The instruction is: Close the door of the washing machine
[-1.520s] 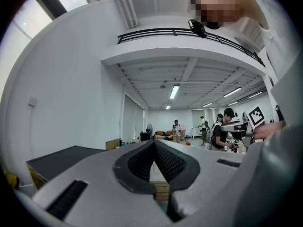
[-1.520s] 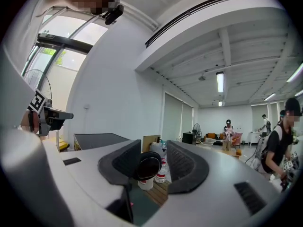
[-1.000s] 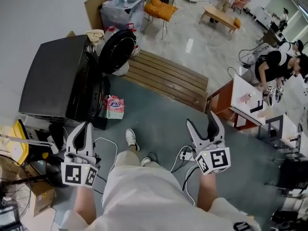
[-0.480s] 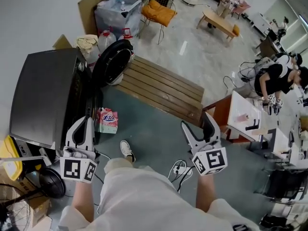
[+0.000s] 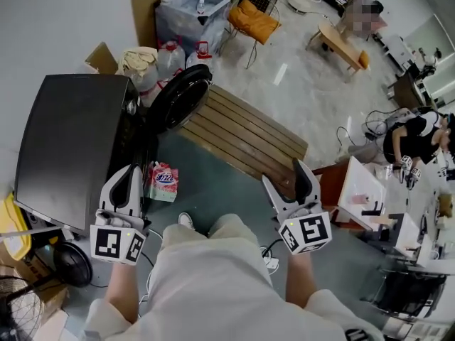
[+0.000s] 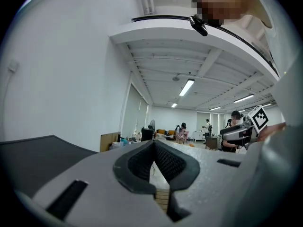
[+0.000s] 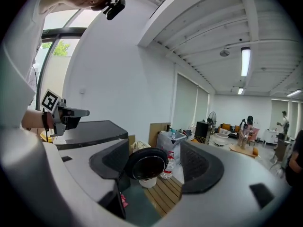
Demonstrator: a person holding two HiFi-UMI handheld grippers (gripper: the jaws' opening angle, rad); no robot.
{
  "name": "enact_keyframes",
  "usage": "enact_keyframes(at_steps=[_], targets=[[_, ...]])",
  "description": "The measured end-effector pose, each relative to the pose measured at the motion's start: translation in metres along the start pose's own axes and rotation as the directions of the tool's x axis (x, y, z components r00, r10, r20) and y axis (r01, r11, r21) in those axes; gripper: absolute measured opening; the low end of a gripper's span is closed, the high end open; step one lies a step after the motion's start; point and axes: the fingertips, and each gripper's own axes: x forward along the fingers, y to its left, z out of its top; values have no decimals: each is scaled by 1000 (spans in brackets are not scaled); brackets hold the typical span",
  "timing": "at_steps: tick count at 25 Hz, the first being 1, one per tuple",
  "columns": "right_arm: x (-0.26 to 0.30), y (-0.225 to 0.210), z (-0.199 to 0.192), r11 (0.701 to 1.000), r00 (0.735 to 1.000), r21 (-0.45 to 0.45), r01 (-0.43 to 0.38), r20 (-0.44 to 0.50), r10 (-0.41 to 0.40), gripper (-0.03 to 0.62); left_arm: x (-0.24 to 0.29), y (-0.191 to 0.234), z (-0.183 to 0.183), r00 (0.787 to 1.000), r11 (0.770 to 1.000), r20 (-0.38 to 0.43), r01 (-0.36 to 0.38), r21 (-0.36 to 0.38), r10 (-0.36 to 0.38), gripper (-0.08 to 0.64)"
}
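The dark grey washing machine [image 5: 71, 144] stands at the left, and its round black door [image 5: 181, 94] hangs wide open toward the wooden slats. My left gripper [image 5: 127, 176] hovers beside the machine's front lower corner, shut with nothing between its pads [image 6: 154, 145]. My right gripper [image 5: 284, 178] is held open over the floor, well right of the machine. In the right gripper view the open door [image 7: 147, 167] shows between the spread jaws [image 7: 156, 162], far off, with the machine [image 7: 90, 132] to its left.
A wooden slat platform [image 5: 242, 130] lies right of the door. A pink detergent bag [image 5: 163, 180] sits on the floor by the machine. Bins, bottles and an orange chair [image 5: 256, 20] crowd the back. A white table [image 5: 359, 190] stands right, a fan [image 5: 71, 265] at lower left.
The person has stepped closer to the machine, and both grippers have moved forward with them. The door stays open. Neither gripper's jaws have changed.
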Motion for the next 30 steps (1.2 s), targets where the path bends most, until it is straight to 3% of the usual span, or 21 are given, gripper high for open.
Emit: enact_keyframes(at_steps=[8,14,22,30], targets=[[84,-34,10,991,993,-59,-119,-3,119,310,46,19,10,994,994,17,-110,5,110,6],[155,-71,-10,959,964,-101,-263,-55,259,310,75,20,11,965,965,-7,-262,1,262,6],[247,-85,-35,879,901,-198,-433,-138,412,310,95,21,-3,914,916,-62,-402,-1,401,6],[321,-59,-84,742,802,-306,-597,-273,532,310,80,19,-29,851,857,-122,-515,-4,511,6]])
